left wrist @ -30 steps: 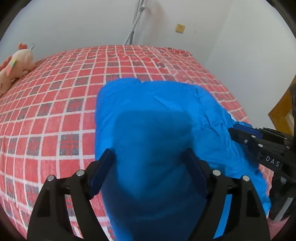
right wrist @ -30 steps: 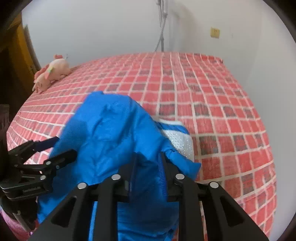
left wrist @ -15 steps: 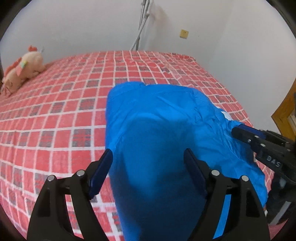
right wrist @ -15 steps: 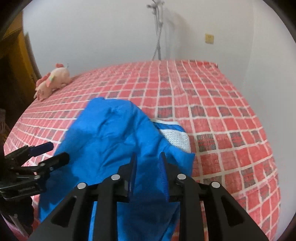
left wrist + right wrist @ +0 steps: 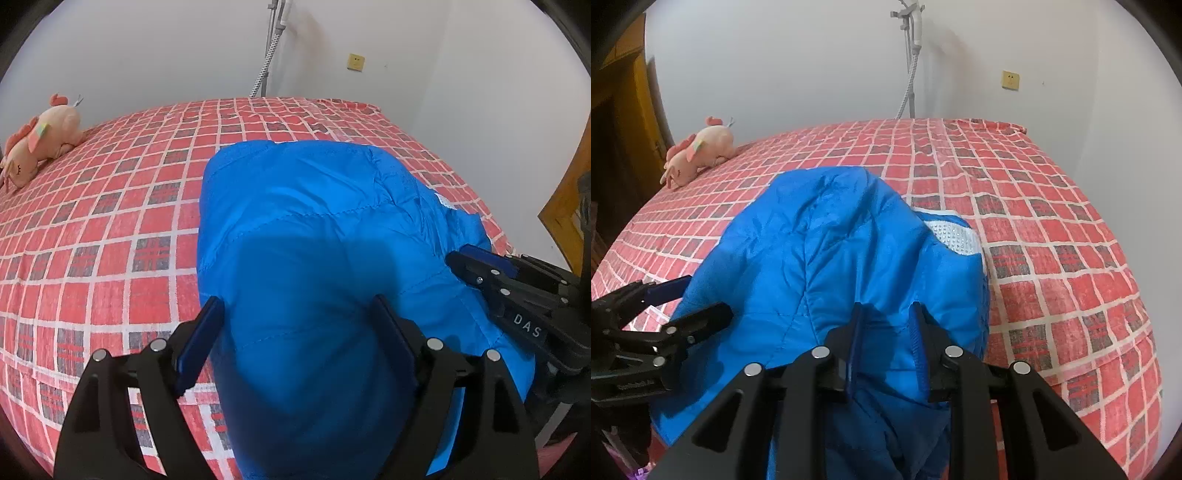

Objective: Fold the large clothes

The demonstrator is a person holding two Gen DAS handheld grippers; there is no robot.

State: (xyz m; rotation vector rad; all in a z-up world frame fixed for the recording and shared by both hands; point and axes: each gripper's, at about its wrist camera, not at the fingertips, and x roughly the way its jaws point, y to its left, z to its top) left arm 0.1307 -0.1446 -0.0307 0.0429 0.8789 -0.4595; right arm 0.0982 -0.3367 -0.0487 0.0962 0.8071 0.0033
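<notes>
A blue padded jacket lies folded on the red checked bed, near its front edge; it also shows in the right wrist view, with a white mesh lining patch showing on the right. My left gripper is open, its fingers wide apart over the jacket's near end. My right gripper has its jaws a little apart, with a fold of the jacket standing between them. Each gripper shows in the other's view: the right, the left.
The red checked bed cover stretches back to a white wall. A pink plush toy lies at the far left. A hose on a pole stands behind the bed. Wooden furniture stands at the right.
Both grippers have drawn back and tilted up from the jacket. The right gripper's jaws have opened a little, from shut on the jacket fold to slightly apart.
</notes>
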